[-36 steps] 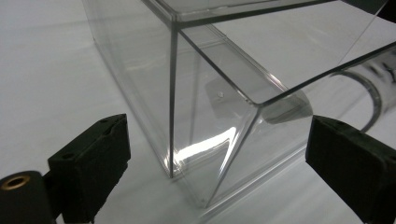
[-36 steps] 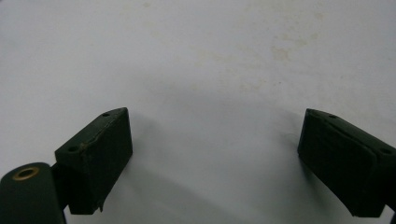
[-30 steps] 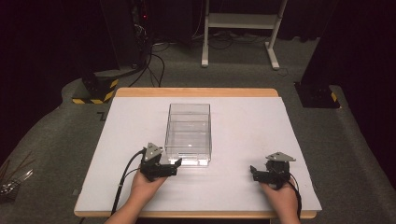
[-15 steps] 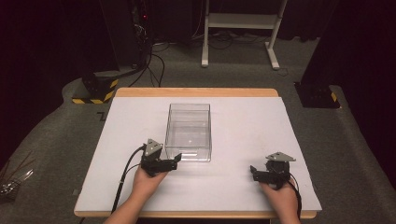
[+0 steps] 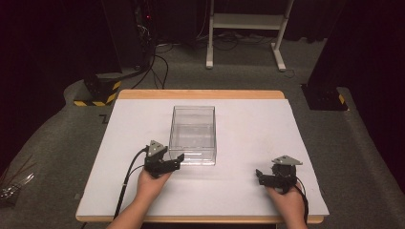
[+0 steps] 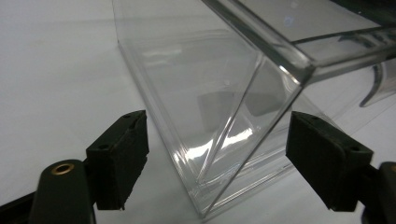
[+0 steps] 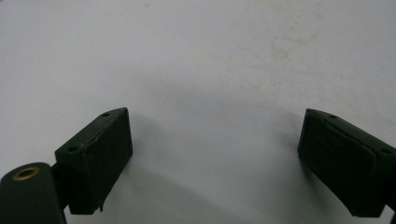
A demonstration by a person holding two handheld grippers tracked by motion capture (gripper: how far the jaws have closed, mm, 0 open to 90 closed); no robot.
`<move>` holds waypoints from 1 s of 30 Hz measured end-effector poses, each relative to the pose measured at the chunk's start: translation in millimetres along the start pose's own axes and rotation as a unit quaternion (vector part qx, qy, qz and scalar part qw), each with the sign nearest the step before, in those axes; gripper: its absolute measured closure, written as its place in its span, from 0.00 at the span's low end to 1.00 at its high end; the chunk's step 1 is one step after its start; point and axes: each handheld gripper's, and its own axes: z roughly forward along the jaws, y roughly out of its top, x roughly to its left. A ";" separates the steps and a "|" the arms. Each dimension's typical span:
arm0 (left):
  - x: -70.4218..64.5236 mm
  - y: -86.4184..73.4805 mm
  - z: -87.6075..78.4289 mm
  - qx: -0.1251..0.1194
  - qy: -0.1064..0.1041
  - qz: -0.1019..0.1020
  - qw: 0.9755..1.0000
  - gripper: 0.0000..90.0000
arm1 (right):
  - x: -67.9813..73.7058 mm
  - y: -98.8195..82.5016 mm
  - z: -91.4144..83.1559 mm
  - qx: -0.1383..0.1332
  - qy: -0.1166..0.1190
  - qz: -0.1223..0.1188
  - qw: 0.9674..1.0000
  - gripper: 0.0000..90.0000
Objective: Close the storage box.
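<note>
A clear, empty plastic box (image 5: 193, 131) stands in the middle of the white table (image 5: 248, 124). My left gripper (image 5: 177, 160) lies at the box's near left corner, held by a hand from below. In the left gripper view that corner of the box (image 6: 219, 126) stands between the two black pads (image 6: 119, 156); the jaws have just been closing, but the pads are still clear of the walls on both sides. My right gripper (image 5: 260, 175) rests on the table's near right part, pointing left. Its jaws (image 7: 215, 158) stand wide apart over bare white surface.
The left gripper's black cable (image 5: 125, 183) trails to the table's near edge. On the floor behind the table are a black stand with yellow-black stripes (image 5: 98, 93), loose cables (image 5: 160, 62) and a white frame (image 5: 246, 28). Another black base (image 5: 325, 98) stands at the right.
The left gripper has edged slightly up towards the box's near left corner. The right gripper and the box have kept their places.
</note>
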 end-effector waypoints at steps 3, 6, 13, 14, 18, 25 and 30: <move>-0.4 0.0 0.3 -0.002 0.000 -0.001 1.000 0.28 | 0.0 0.0 0.0 0.000 0.000 0.000 1.000 0.11; 0.6 0.2 0.9 -0.001 0.002 -0.003 1.000 0.31 | 0.0 0.0 0.0 0.000 0.000 0.000 1.000 0.11; 1.4 0.5 2.1 -0.001 0.005 -0.005 1.000 0.36 | 0.0 0.0 0.0 0.000 0.000 0.000 1.000 0.11; 1.2 0.5 1.9 -0.001 0.006 -0.002 1.000 0.36 | 0.0 0.0 0.0 0.000 0.000 0.000 1.000 0.11; -0.3 0.1 2.1 -0.001 0.006 -0.004 1.000 0.38 | 0.0 0.0 0.0 0.000 0.000 0.000 1.000 0.11; 0.1 1.6 -3.2 -0.007 0.000 -0.005 1.000 0.32 | 0.0 0.0 0.0 0.000 0.000 0.000 1.000 0.11; 0.8 -0.9 -8.5 -0.003 -0.006 0.003 1.000 0.26 | 0.0 0.0 0.0 0.000 0.000 -0.001 1.000 0.11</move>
